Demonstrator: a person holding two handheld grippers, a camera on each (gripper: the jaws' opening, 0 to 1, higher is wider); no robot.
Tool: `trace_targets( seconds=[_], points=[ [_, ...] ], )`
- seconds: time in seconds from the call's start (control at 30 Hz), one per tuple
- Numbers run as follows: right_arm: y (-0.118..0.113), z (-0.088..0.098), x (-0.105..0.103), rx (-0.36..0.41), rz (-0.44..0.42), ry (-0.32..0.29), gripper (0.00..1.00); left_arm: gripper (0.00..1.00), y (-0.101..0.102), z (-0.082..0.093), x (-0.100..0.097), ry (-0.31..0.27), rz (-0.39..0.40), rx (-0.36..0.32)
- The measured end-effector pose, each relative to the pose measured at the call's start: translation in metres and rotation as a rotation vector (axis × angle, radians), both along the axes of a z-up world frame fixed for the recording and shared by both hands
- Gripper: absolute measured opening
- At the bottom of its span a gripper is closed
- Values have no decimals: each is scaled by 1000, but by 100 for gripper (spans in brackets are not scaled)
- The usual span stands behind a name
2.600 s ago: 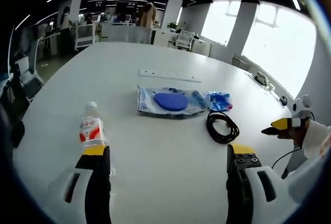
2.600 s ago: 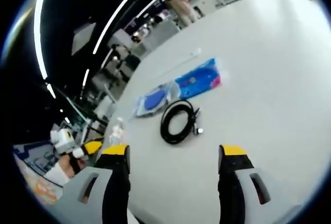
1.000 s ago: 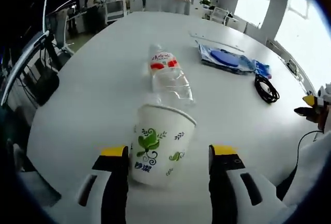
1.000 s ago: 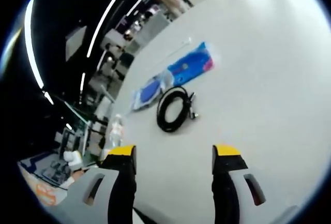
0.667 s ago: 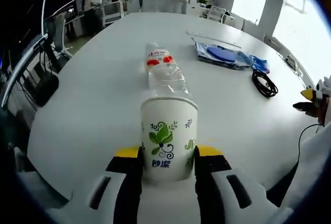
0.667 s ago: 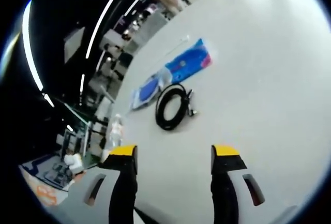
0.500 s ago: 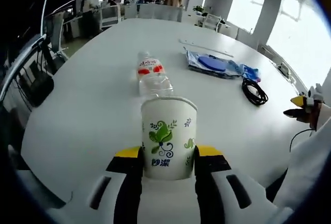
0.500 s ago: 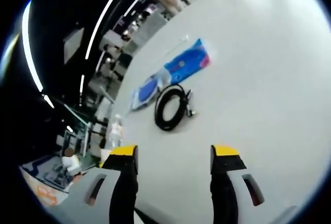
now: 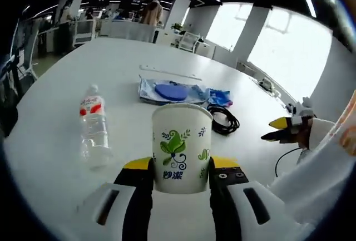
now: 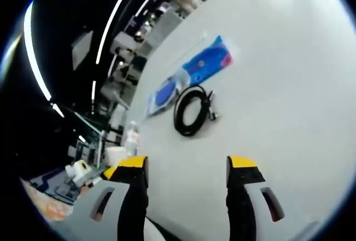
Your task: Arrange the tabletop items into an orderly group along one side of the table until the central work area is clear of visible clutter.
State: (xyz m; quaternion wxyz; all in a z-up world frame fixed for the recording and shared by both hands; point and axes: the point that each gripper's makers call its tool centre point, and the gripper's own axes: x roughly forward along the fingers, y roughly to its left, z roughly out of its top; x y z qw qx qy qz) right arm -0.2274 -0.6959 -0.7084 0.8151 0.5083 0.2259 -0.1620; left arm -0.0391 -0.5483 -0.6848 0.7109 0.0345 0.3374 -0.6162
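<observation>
1. Although the white table (image 9: 50,96) is wide and mostly bare, its middle part carries several items, so I judge the task to be at an early stage.
2. On the far side of this middle part lies a flat clear bag with a blue disc (image 9: 169,92) inside, and just beside it a small blue packet (image 9: 221,96). In the right gripper view the same bag (image 10: 167,94) and packet (image 10: 208,63) lie next to each other.
3. Near them is a coiled black cable (image 9: 223,121), seen also in the right gripper view (image 10: 192,110). None of these three is placed along an edge yet, and they all remain to be moved.
4. A water bottle (image 9: 93,129) with a red label stands upright, apart from the others and closer to the left gripper. It also waits for its place.
5. A thin white strip (image 9: 169,73) lies farther away, beyond the bag.
6. The paper cup (image 9: 182,147) with a green leaf print is the only item in hand. It is upright and appears lifted above the table.
7. The left gripper (image 9: 181,166) is clenched on the lower part of the cup, with both jaws touching its sides.
8. The right gripper (image 10: 188,166) has its jaws wide apart and holds nothing; it hovers over bare table. It shows also at the right of the left gripper view (image 9: 281,129).
</observation>
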Motion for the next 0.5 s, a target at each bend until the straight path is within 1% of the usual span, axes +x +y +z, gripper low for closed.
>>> trace_targets(
  seconds=[0.03,0.07,0.17,0.27,0.33,0.37,0.43,0.47,0.5],
  points=[
    [2,1,1,6,3,-6,55,38,-7,2,-4,-5,-23,-9],
    [4,2,3,9,6,-13,55,38,-16,6,-10,-16,-64,-17],
    [6,6,6,9,22,-26,56,38,-33,12,-21,-22,-120,-38],
    [8,8,9,14,28,-42,56,38,-50,22,-34,-7,-172,-73],
    [9,10,11,27,30,-59,57,38,-59,28,-43,15,-201,-100],
    [10,11,12,31,30,-65,57,38,-61,31,-45,27,-203,-113],
    [14,14,15,33,40,-82,58,38,-68,40,-57,112,-198,-165],
    [15,16,17,31,47,-90,58,38,-71,46,-62,166,-194,-198],
    [18,19,20,25,59,-106,58,38,-72,49,-65,195,-187,-221]
  ],
)
